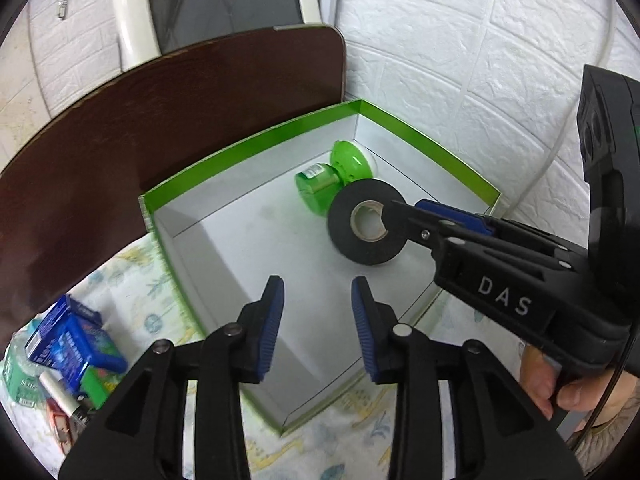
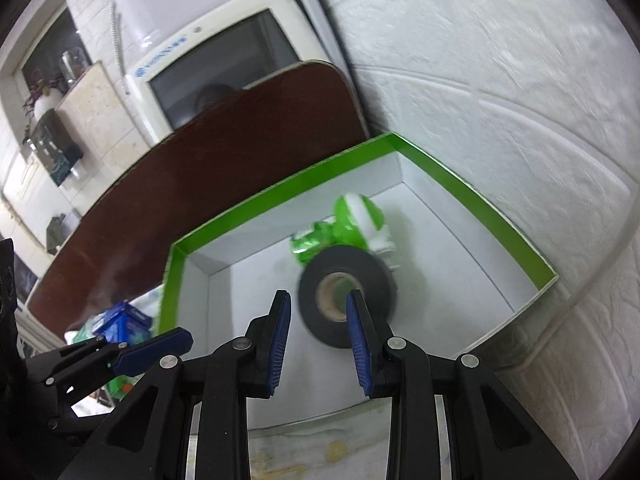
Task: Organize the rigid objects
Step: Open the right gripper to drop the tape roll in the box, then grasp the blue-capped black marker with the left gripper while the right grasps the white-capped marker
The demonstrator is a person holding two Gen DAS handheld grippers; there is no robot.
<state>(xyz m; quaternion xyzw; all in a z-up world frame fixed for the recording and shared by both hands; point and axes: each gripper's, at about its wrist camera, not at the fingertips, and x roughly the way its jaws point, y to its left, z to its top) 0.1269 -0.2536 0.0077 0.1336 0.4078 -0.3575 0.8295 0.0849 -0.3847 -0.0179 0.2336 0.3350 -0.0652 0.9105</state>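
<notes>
Carrying the black tape roll over the green-rimmed box with the right hand-held gripper, deep toward the far corner. Threading one finger into the cardboard core, keeping the other just outside the roll's wall, so that the wall is sitting between the two. Showing only a narrow gap between the fingers, but not revealing whether the pads are truly pinching the wall or merely hooking it: cannot tell.

Facing the roll's open core back along the right gripper's fingers, slightly tilted, its lower edge hanging close above the white box floor. Crowding the green plastic container, lying on its side just behind the roll, near but seemingly not touching.

Hovering the left hand-held gripper over the near half of the box, fingers spread a little, holding nothing. Leaving the roll ahead of it and off to its right, apart from its tips, so the right hand is plainly the nearer one.

Probably calling for lowering the roll to the floor beside the container, then drawing the inner finger straight back out along the core.
</notes>
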